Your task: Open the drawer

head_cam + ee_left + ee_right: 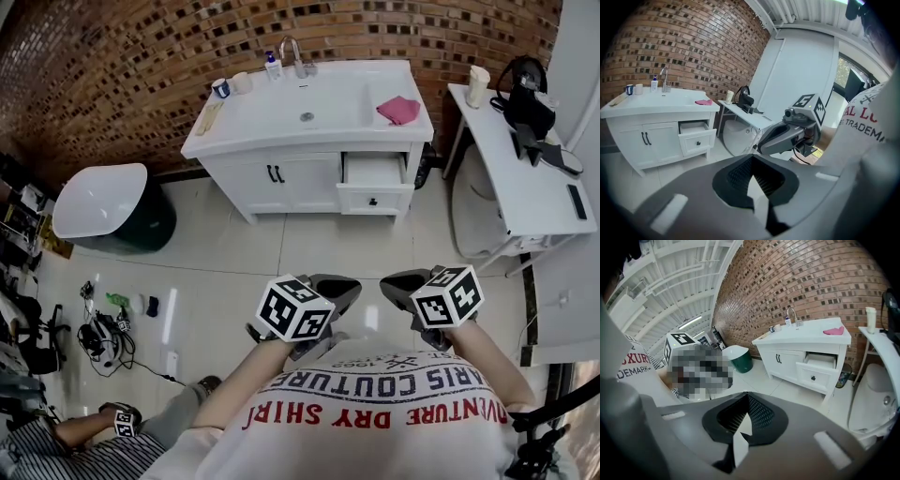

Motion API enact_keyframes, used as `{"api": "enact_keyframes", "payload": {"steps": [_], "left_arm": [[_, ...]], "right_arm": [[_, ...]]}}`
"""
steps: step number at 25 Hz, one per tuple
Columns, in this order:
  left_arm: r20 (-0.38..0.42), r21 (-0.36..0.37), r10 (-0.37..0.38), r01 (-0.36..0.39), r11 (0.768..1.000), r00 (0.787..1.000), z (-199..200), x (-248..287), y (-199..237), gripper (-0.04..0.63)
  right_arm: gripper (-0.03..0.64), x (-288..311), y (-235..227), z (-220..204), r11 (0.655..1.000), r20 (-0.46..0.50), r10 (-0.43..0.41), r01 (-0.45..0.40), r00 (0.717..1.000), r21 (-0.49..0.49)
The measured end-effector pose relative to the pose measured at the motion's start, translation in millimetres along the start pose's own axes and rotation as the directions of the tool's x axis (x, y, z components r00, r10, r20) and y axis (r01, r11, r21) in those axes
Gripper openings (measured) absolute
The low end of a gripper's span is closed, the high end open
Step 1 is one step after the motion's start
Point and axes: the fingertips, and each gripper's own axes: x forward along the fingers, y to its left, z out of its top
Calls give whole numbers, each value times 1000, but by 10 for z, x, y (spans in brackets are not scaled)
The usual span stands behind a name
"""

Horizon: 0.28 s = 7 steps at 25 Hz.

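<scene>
The white vanity point(281, 117) stands against the brick wall. Its small drawer point(375, 178) at the right, with a dark knob, stands pulled out; it also shows in the left gripper view point(698, 139) and the right gripper view point(816, 373). Both grippers hover close to my chest, far from the vanity across the tiled floor. My left gripper point(349, 286) point(752, 157) has its jaws together with nothing between them. My right gripper point(394, 284) point(747, 397) is likewise shut and empty, and it appears beside the left one in the left gripper view point(787, 133).
A pink cloth point(399, 110) lies on the vanity top by the basin. A white side table point(520, 173) with black gear stands right of the vanity. A green, white-lidded tub point(112, 211) sits at the left. Cables point(103, 333) and another person point(94, 441) are at the lower left.
</scene>
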Motion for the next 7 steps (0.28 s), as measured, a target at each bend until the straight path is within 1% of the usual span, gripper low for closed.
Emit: {"api": "enact_keyframes", "payload": {"steps": [7], "left_arm": [[-5,12,-4,4,1000,1000,-15,78,-131,-5]], "right_arm": [[6,-88,-5,-70,1000,4,-3,3,1000,-8]]}}
